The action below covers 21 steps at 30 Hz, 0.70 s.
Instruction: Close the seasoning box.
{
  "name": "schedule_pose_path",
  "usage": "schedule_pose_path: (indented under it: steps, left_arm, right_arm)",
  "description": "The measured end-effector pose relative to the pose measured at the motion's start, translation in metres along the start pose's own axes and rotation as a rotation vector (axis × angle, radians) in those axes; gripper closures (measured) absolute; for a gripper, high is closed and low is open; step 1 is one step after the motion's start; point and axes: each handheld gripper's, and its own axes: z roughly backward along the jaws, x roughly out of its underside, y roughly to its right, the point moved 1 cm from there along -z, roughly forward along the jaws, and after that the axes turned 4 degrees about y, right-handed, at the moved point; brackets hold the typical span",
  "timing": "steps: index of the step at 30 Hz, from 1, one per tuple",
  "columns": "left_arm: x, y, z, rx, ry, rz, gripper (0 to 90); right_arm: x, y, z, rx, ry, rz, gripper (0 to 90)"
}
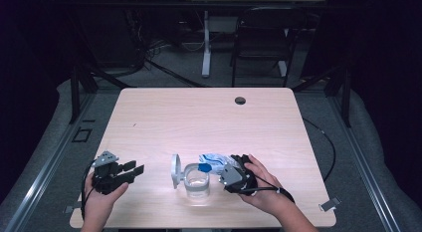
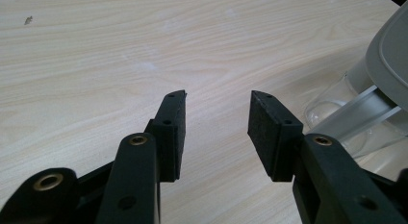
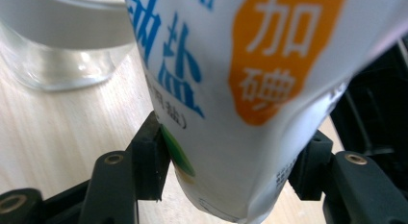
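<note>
Right tongs (image 3: 226,161): clamped on white salt bag (image 3: 250,89), just beside open clear jar (image 1: 196,180) near the worktop's (image 1: 199,117) front edge | Left tongs (image 2: 216,132): agape, empty, left of jar.

White salt bag (image 3: 250,89) in right gripper view, blue Chinese chars "盐" at left, orange patch w/ white "加碘" at right, smaller print below unreadable
</note>
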Motion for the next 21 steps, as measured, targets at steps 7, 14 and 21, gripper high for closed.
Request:
schedule_pose_path:
  steps: [7,14,21]
  left_arm:
    - [0.0004,-0.0006,-0.0002,-0.004,0.002,0.004,57.6]
    - [0.0009,-0.0014,-0.0005,-0.003,-0.001,0.005,57.3]
    - [0.0012,-0.0014,-0.0007,-0.003,-0.001,0.005,57.3]
  right_arm:
    - [0.0002,-0.0026,-0.0014,0.008,-0.012,0.028,42.2]
    - [0.0000,-0.0040,-0.0024,0.030,-0.030,0.066,42.2]
    - [0.0002,-0.0056,-0.0053,0.042,-0.037,0.100,42.2]
